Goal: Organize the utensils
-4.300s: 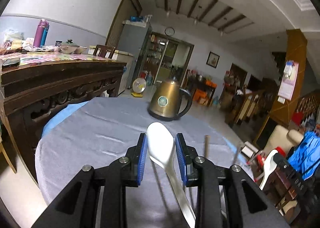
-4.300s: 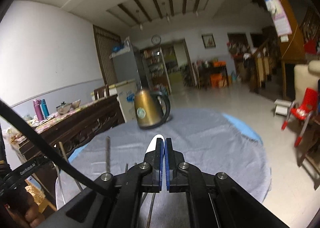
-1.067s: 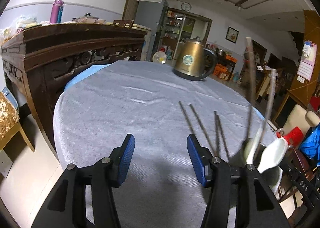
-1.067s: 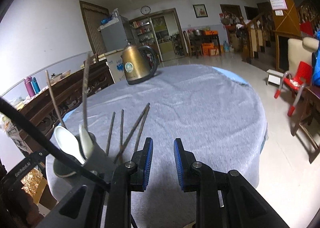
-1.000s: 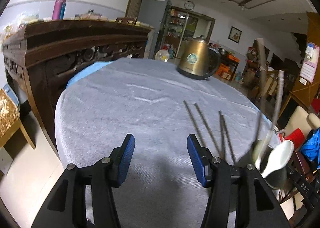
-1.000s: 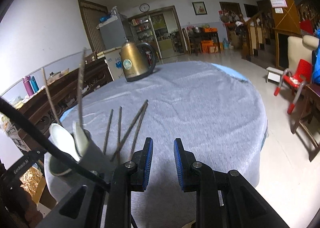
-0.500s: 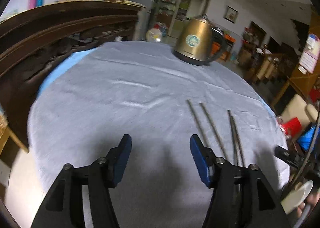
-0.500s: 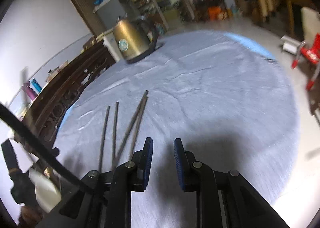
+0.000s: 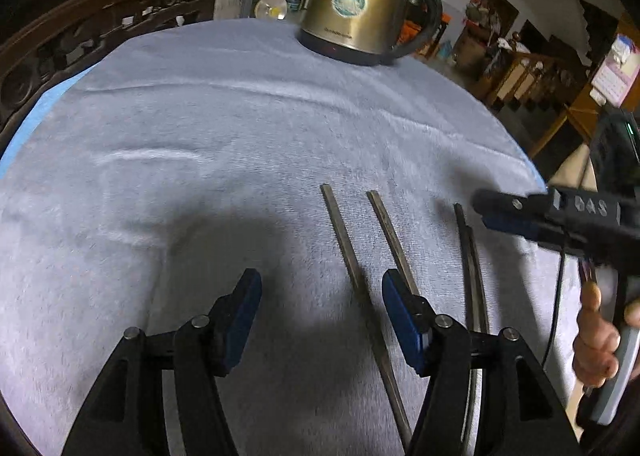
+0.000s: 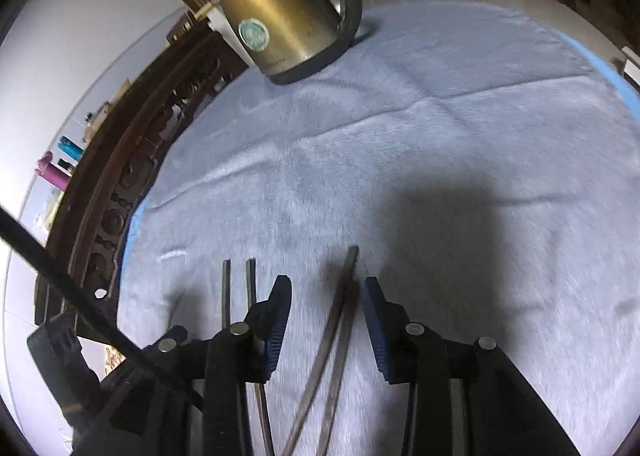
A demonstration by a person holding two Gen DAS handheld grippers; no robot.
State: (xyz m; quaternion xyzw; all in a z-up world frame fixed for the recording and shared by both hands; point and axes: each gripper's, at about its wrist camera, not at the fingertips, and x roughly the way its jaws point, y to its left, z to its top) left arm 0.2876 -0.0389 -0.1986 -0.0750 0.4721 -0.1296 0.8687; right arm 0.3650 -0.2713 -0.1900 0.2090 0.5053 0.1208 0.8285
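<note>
Several dark chopsticks lie on the grey tablecloth [image 9: 200, 116]. In the left wrist view, my left gripper [image 9: 320, 288] is open and low over the cloth; one chopstick [image 9: 352, 268] runs between its jaws and a second [image 9: 390, 236] passes by the right finger. A close pair of chopsticks [image 9: 470, 256] lies further right, under my right gripper [image 9: 516, 216]. In the right wrist view, my right gripper [image 10: 325, 290] is open with that pair [image 10: 340, 304] between its jaws. Two more chopsticks [image 10: 238, 288] lie to its left.
A gold electric kettle [image 9: 360, 4] stands at the far side of the round table and also shows in the right wrist view [image 10: 280, 12]. A carved dark wooden sideboard [image 9: 100, 16] runs along the left. Chairs and furniture stand beyond the table's right edge.
Both grippers have come down and forward towards the chopsticks. The right gripper has opened wider. The cup with spoons and chopsticks has left both views.
</note>
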